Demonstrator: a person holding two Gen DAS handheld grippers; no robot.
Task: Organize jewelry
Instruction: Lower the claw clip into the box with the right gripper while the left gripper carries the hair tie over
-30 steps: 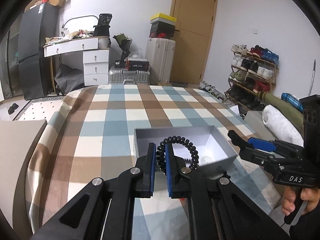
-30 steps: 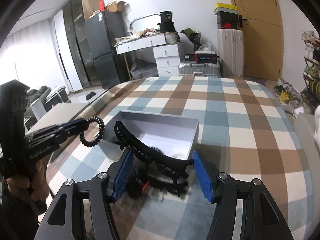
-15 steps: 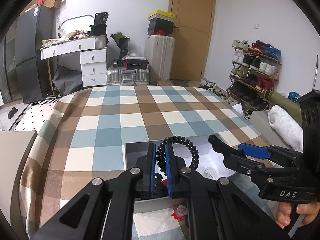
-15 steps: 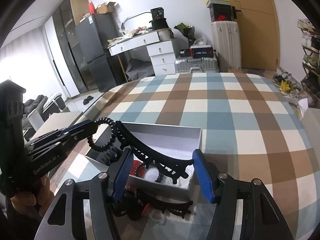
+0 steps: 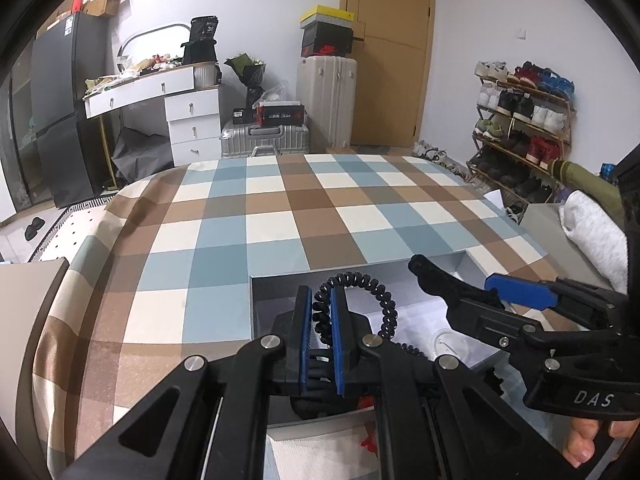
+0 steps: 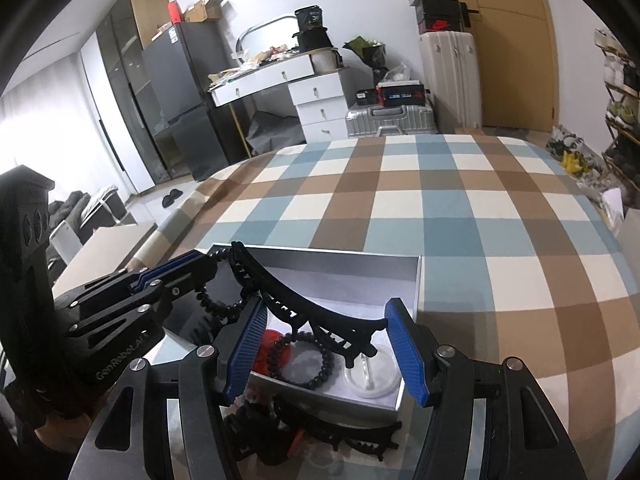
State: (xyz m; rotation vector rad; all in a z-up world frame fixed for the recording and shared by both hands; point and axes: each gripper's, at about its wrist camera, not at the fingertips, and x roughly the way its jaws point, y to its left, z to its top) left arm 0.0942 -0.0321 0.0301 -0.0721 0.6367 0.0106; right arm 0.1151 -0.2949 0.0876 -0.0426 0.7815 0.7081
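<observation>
Box (image 6: 408,300), frame centre: ring (image 6: 300,360), dish (image 6: 372,372) in. Left gripper (image 5: 320,320) pinched coil (image 5: 372,292); right gripper (image 6: 324,344) clamped clip (image 6: 304,300); we still had spares below.

Both cameras ride low and close over the near edge of the checkered bed (image 5: 320,208), looking along their own jaws toward the far wall. The left one faces the white suitcase (image 5: 327,100) and shoe rack (image 5: 520,120). The right one, angled further left, takes in the fridge (image 6: 176,96). Both share the grey box (image 6: 340,264), desk (image 6: 280,76) and door (image 5: 394,52).
</observation>
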